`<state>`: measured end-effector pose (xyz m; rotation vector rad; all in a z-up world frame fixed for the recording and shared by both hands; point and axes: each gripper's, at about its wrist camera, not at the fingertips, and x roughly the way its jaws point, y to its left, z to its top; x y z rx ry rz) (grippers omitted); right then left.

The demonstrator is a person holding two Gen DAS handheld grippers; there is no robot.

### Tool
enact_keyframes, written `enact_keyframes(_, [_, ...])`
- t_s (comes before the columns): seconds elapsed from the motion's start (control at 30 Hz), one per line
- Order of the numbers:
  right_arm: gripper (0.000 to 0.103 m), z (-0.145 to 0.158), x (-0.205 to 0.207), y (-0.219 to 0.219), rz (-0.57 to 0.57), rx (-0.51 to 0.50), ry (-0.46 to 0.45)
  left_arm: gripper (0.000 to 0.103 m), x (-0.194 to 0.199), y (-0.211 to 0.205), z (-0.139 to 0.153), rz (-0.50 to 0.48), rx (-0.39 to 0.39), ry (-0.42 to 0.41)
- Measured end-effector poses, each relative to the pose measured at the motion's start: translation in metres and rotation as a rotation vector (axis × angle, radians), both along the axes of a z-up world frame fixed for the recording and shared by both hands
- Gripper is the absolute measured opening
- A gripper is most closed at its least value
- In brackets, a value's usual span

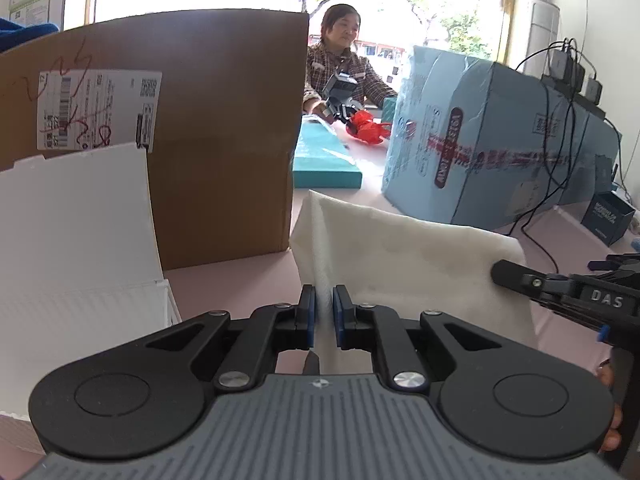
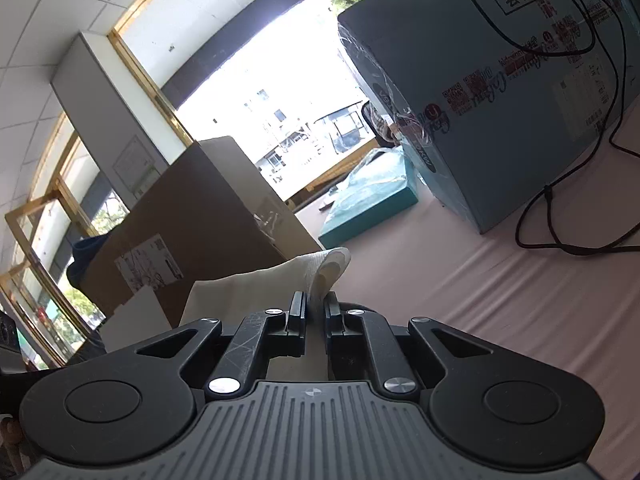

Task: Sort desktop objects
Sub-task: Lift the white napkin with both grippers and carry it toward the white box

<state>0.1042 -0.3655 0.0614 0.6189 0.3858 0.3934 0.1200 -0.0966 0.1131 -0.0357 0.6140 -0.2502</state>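
A white cloth (image 1: 400,248) hangs spread in the air above the pink table, held at two edges. My left gripper (image 1: 324,300) is shut on its left edge, the fabric pinched between the blue pads. In the left wrist view my right gripper (image 1: 500,274) comes in from the right and clamps the cloth's right edge. The right wrist view shows the same white cloth (image 2: 256,288) pinched between my right gripper (image 2: 316,304), its top corner curling over.
A brown cardboard box (image 1: 208,120) stands at left with a white plastic bin (image 1: 76,240) in front. A light blue carton (image 1: 492,136) with black cables (image 1: 548,184) draped on it stands at right. A teal flat box (image 1: 324,156) lies between; a person sits beyond.
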Motion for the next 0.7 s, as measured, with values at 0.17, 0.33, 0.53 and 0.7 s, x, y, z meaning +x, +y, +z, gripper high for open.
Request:
enact_keyframes(0.17, [0.008,0.005,-0.005,0.004,-0.031,-0.025,-0.029,0.008,-0.003,0.001,0.005,-0.007,-0.007,0.000])
enact_keyframes(0.33, [0.008,0.011,-0.013,0.010,-0.038,-0.039,-0.083,0.007,-0.009,0.000,0.010,0.000,0.008,-0.028])
enact_keyframes(0.53, [0.008,0.016,-0.019,0.012,-0.022,-0.026,-0.125,0.006,-0.017,0.004,0.017,0.014,0.004,-0.052])
enact_keyframes(0.7, [0.008,0.020,-0.025,0.026,-0.003,-0.038,-0.149,0.006,-0.028,0.012,0.025,0.023,0.007,-0.067])
